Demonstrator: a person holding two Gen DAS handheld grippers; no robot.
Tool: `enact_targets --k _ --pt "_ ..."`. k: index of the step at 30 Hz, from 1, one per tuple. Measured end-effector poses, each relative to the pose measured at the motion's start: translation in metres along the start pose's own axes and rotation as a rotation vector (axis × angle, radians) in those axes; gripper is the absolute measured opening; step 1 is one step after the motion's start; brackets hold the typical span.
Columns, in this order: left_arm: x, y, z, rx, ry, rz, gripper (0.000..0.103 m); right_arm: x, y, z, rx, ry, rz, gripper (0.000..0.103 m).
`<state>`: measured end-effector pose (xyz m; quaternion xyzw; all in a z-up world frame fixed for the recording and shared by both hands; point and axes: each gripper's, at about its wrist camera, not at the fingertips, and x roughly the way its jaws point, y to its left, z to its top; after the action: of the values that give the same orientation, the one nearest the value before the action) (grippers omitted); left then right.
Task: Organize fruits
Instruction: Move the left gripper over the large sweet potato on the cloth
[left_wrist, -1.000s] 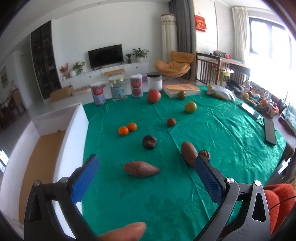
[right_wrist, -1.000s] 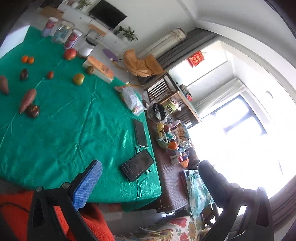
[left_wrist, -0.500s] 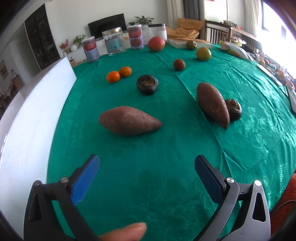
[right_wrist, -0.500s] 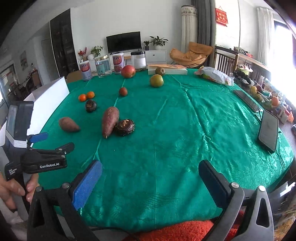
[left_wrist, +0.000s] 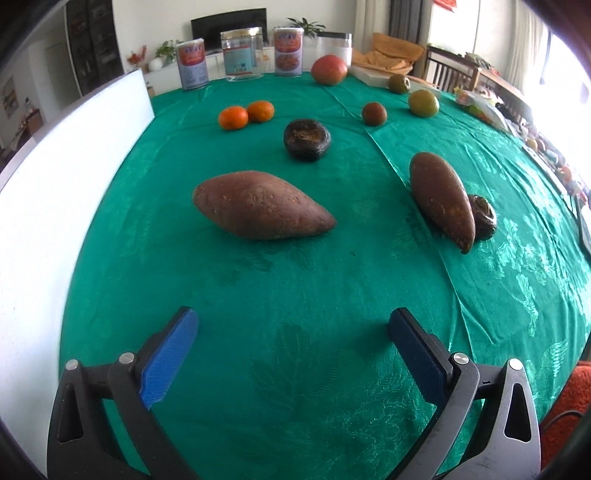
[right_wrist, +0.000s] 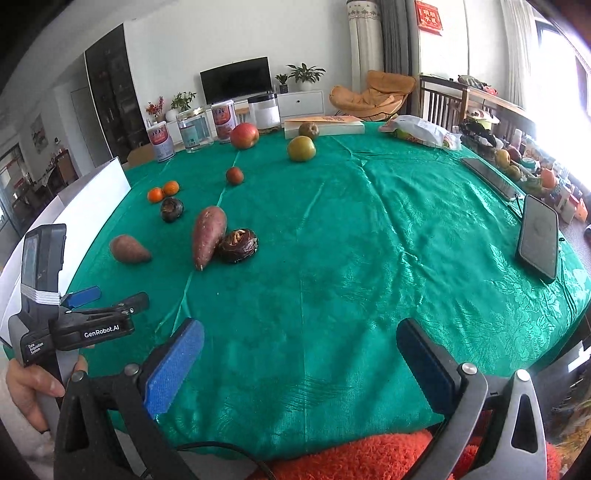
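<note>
Jaws wide apart on both sides, gripping nothing. Left gripper (left_wrist: 292, 317) low over the near edge of the table (left_wrist: 295, 398), pointed at the nearest sweet potato (left_wrist: 258, 205), probably because this one is the easiest first pick. Right gripper (right_wrist: 300, 328) further back at the same near edge, with nothing between its pads; seems only waiting.

Along the left edge, a white box (left_wrist: 74, 177), standing close to the produce, probably as the place to put things in. Not possible to see inside it.

On the green cloth, counted:
- two sweet potatoes, the second sweet potato (left_wrist: 439, 195) toward the right, leaning against a dark fruit (left_wrist: 482, 218)
- two dark round fruits in all, the other dark fruit (left_wrist: 306, 138) alone near the middle
- two oranges (left_wrist: 245, 114), touching each other, nearer the left edge
- one small brown-red fruit (left_wrist: 373, 113)
- two green-yellow fruits (left_wrist: 423, 103), the farther one beside a book (right_wrist: 332, 125)
- one big red fruit (left_wrist: 328, 70) at the far edge
- four jars and tins (left_wrist: 242, 55) in a row at the far edge
- two phones (right_wrist: 537, 236) at the right edge, well apart from the fruit

Nothing sorted yet, by the look of it.
</note>
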<state>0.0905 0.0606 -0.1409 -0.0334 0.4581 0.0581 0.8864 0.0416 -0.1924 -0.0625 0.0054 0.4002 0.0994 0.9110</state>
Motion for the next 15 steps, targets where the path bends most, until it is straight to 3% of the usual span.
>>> enact_targets --k 9,15 --pt "0.000 0.000 0.001 0.006 0.014 -0.007 0.103 0.002 -0.005 0.000 0.027 0.010 0.027 0.103" --pt "0.011 0.002 0.018 0.061 0.090 -0.043 0.103 0.004 -0.008 0.000 0.045 0.018 0.038 0.103"
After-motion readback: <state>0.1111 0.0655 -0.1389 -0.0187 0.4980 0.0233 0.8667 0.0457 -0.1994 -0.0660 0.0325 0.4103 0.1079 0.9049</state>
